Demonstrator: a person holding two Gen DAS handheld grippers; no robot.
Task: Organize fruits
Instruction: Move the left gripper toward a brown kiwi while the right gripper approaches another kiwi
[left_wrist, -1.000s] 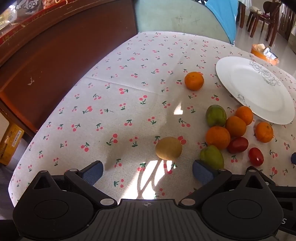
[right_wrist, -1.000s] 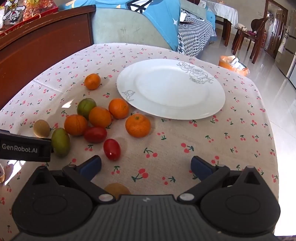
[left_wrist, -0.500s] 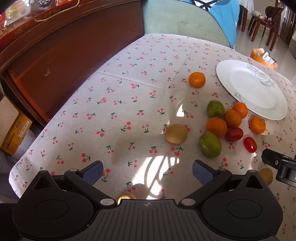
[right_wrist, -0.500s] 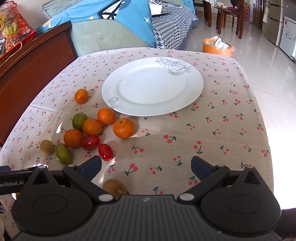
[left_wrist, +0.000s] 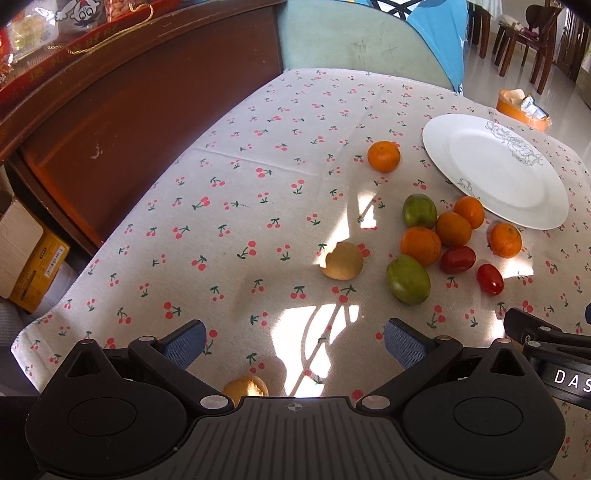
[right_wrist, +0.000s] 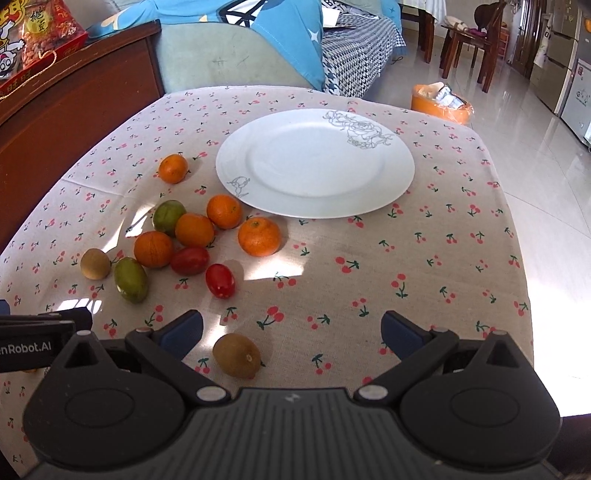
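Note:
A white plate (right_wrist: 314, 162) lies bare on the cherry-print tablecloth (right_wrist: 424, 266); in the left wrist view the plate (left_wrist: 495, 170) is at the far right. Left of it lie several oranges (right_wrist: 258, 236), two green fruits (right_wrist: 130, 279), two red tomatoes (right_wrist: 220, 280) and a tan round fruit (left_wrist: 342, 260). One orange (left_wrist: 383, 156) sits apart. A brown kiwi (right_wrist: 236, 355) lies just inside my right gripper (right_wrist: 291, 332), near its left finger. Another brown fruit (left_wrist: 245, 387) peeks out under my left gripper (left_wrist: 295, 341). Both grippers are open and hold nothing.
A dark wooden cabinet (left_wrist: 129, 96) stands along the table's left side, with snack bags on top. Behind the table is a green sofa (right_wrist: 221, 55) with a blue cloth. An orange bin (right_wrist: 441, 101) sits on the tiled floor, and cardboard boxes (left_wrist: 33, 258) lie beside the cabinet.
Both grippers have pulled back toward the table's near edge over the last second. The kiwi now shows fully in the right view, and a brown fruit has come into sight under the left gripper.

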